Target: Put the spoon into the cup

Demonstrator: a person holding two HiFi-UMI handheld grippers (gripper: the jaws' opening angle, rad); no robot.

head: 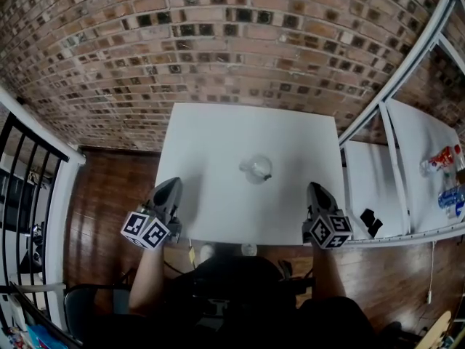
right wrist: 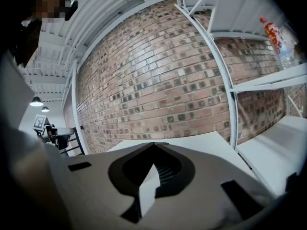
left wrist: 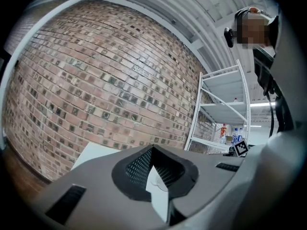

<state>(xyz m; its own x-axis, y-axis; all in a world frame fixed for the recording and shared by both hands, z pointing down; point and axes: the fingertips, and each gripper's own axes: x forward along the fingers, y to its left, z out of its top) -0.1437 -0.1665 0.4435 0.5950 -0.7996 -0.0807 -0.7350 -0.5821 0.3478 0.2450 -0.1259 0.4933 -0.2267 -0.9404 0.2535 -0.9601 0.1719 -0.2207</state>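
Note:
A clear glass cup (head: 256,169) stands near the middle of the white table (head: 218,137). No spoon can be made out on the table, and I cannot tell whether one sits inside the cup. My left gripper (head: 171,182) hovers at the table's near left edge, jaws together, nothing held. My right gripper (head: 314,187) is at the near right edge, also shut and empty. In the left gripper view the jaws (left wrist: 152,147) meet at their tip, with the table beyond. The right gripper view shows the same closed tip (right wrist: 153,144).
A brick wall (head: 218,42) rises behind the table. A white shelf rack (head: 392,158) stands close on the right, with a red bottle (head: 442,158), a blue bottle (head: 450,197) and a black thing (head: 370,222). A black railing (head: 22,166) is at the left over wooden floor.

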